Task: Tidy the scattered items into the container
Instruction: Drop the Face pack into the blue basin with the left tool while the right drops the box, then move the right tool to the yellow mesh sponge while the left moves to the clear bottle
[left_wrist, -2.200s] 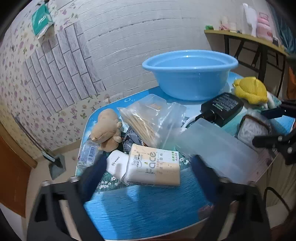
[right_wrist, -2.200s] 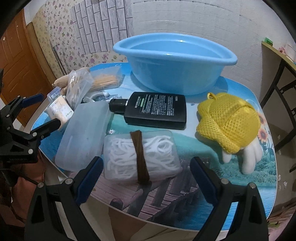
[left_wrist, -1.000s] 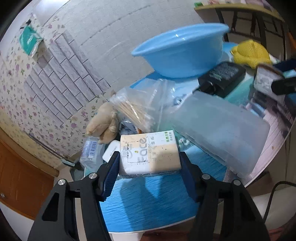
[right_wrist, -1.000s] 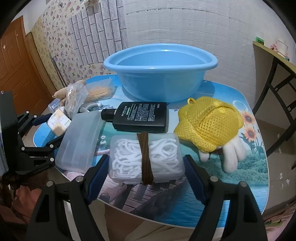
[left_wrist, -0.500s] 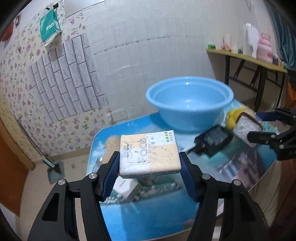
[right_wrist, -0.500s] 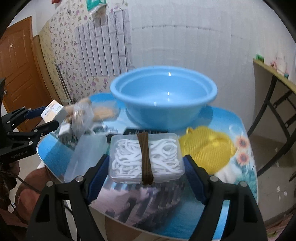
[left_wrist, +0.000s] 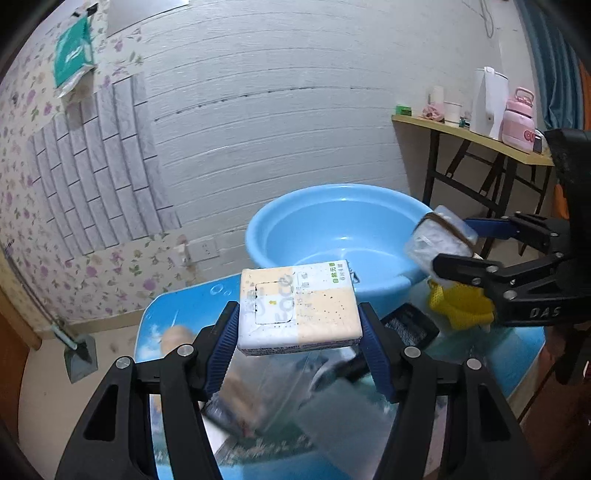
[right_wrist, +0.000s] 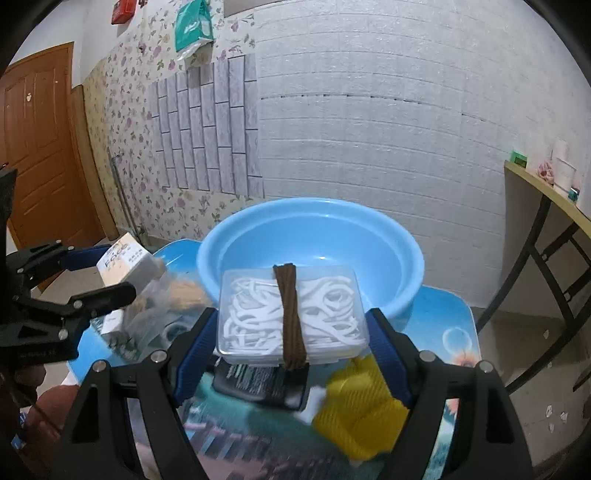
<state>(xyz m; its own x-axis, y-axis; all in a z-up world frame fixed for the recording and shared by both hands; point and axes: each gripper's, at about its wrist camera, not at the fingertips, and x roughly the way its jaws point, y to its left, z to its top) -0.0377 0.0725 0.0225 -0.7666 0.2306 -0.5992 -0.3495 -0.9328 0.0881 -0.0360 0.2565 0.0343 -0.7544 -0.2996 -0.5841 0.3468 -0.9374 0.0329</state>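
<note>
Blue basin (right_wrist: 310, 236) partly hidden behind tissue pack (left_wrist: 297, 308) and clear box (right_wrist: 291, 314), each clamped in a hand-held gripper.

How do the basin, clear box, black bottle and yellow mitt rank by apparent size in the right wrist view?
1. Basin.
2. Clear box, though it looks larger for being nearest the camera.
3. Yellow mitt.
4. Black bottle, mostly hidden under the box, so its rank against the mitt is unsure.
</note>
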